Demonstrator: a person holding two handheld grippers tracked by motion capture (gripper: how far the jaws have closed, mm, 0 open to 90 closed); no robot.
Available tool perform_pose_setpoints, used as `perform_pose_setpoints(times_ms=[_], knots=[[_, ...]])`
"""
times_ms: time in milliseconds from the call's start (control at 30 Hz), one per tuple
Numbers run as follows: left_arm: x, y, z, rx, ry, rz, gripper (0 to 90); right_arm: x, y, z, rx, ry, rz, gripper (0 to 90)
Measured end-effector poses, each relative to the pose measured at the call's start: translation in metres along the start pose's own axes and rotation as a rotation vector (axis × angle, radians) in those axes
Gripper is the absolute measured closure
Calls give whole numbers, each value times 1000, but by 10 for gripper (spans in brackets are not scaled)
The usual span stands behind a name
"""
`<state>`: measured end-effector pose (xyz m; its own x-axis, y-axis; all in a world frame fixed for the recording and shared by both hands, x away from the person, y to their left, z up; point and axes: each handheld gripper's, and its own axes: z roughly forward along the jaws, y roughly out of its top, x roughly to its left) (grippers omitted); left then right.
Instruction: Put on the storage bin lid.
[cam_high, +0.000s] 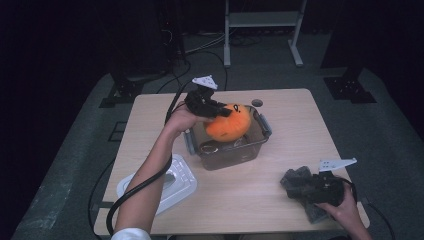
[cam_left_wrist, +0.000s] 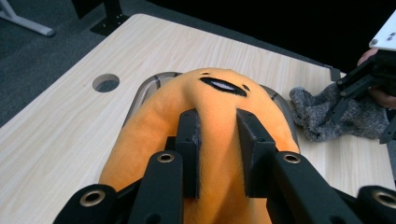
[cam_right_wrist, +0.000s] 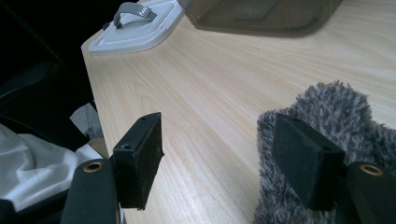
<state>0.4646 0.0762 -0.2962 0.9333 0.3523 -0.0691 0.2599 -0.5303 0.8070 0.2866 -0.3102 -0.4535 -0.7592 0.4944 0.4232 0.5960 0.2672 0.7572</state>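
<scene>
Tabletop (cam_high: 280, 200) carries a clear plastic bin (cam_high: 260, 136) mid-surface, its white lid (cam_high: 175, 182) lying off to the near left corner. The orange plush toy (cam_high: 229, 122) sits half in the bin's mouth, held above the rim by the left claw (cam_high: 220, 113) — in the left gripper view that claw (cam_left_wrist: 218, 140) pinches a ridge of the plush's back, the fabric bunched up between the pads.

Handling judgement: the plush looks light, soft and fully compressible, not fragile and not slippery. A pinch on a fold of fabric is enough; stuffing gives, so the grip should bite deep, not skim the pile. It is bulky against the bin opening and will likely need squashing to seat.

The grey fuzzy cloth (cam_high: 298, 184) lies near the right edge; the right claw (cam_right_wrist: 224, 154) stands spread — one pad against the cloth (cam_right_wrist: 327, 112), the other over bare wood. Same soft, light character: take it by a bunched edge.
</scene>
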Motion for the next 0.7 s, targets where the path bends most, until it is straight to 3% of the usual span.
perform_pose_setpoints(times_ms=[700], knots=[[5, -10, 30, 70, -10, -11, 726, 0, 1, 1, 4, 6, -5, 325]])
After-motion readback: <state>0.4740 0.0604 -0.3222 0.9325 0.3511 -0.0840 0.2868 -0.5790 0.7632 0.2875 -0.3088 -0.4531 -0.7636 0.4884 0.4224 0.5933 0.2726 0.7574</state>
